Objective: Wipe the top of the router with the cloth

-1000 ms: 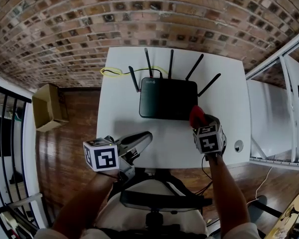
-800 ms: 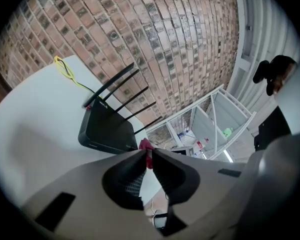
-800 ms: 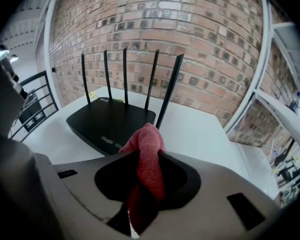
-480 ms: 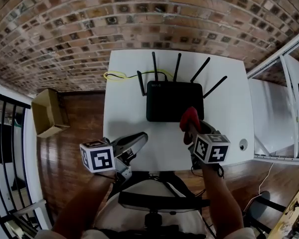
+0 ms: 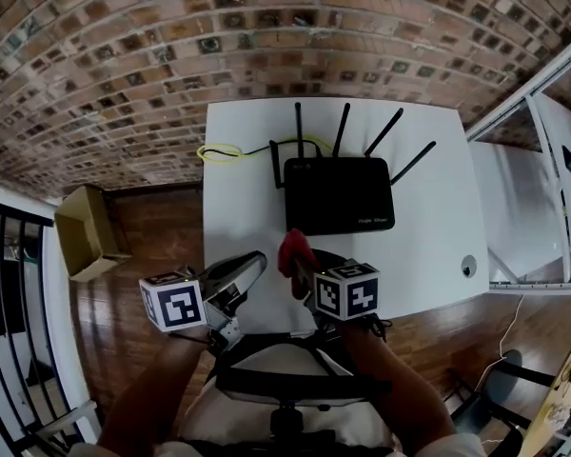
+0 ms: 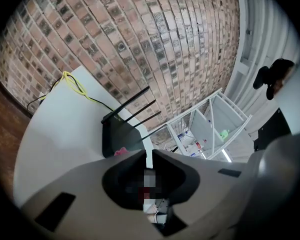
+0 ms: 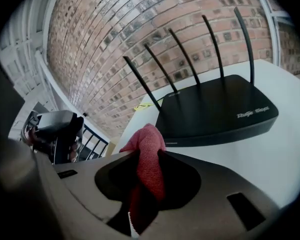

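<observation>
- The right tongs (image 7: pixel 147 154) are clamped on the red cloth (image 5: pixel 292 248), holding it above the counter (image 5: pixel 438 246), near the front edge of the router (image 5: pixel 340 194).
- The left tongs (image 6: pixel 148 154) are together, with nothing between them.

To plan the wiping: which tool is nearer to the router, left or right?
Right. The right tool, shut on the cloth, is close in front of the router; the left tool sits farther back and leftward.

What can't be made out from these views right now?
- Dust on the router: head view, too dark, small.
- End of the cloth: right gripper view, buried between right gripper's jaws.
- Plug of the yellow cable: head view, behind router.
- The router front: left gripper view, left gripper covers it.
</observation>
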Action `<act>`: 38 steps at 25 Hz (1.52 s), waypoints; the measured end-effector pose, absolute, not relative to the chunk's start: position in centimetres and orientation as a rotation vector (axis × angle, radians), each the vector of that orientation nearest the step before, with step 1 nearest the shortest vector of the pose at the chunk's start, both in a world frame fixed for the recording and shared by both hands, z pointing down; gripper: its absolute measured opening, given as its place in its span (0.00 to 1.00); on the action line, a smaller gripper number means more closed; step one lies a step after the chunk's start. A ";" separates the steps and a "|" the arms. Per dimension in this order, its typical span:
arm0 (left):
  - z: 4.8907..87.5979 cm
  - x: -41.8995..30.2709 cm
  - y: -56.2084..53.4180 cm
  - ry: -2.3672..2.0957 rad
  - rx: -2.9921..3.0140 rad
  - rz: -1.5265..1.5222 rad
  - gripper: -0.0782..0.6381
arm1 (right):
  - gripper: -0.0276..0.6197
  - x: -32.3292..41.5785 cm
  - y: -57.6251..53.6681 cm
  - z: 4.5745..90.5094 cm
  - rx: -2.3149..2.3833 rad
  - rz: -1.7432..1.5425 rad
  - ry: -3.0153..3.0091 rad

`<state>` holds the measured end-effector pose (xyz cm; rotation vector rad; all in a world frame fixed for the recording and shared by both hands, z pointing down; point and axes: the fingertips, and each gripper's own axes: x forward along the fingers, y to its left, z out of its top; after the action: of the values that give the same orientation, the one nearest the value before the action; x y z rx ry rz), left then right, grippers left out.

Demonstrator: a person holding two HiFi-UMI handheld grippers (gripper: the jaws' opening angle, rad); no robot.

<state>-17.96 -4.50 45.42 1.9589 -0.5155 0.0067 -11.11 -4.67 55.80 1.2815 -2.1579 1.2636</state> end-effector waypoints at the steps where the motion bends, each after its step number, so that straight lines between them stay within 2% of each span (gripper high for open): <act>1: 45.4 -18.3 -4.7 -0.526 1.960 0.006 0.17 | 0.24 -11.9 -4.5 56.3 1.254 1.287 -2.155; 6: 44.6 -19.3 -5.3 -0.587 1.965 -0.029 0.17 | 0.24 -14.5 -4.8 58.5 1.156 1.418 -2.134; 12: 45.3 -18.7 -4.6 -0.618 1.937 0.005 0.17 | 0.24 -14.2 -6.1 59.7 1.148 1.546 -2.111; 38: 44.3 -6.5 -4.9 -0.486 1.967 0.037 0.17 | 0.23 -1.3 -5.7 59.5 1.323 1.643 -2.072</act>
<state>-6.48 -4.86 44.29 1.9672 -0.4858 0.0374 -1.31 -5.74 59.55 1.3232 -2.0725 1.6429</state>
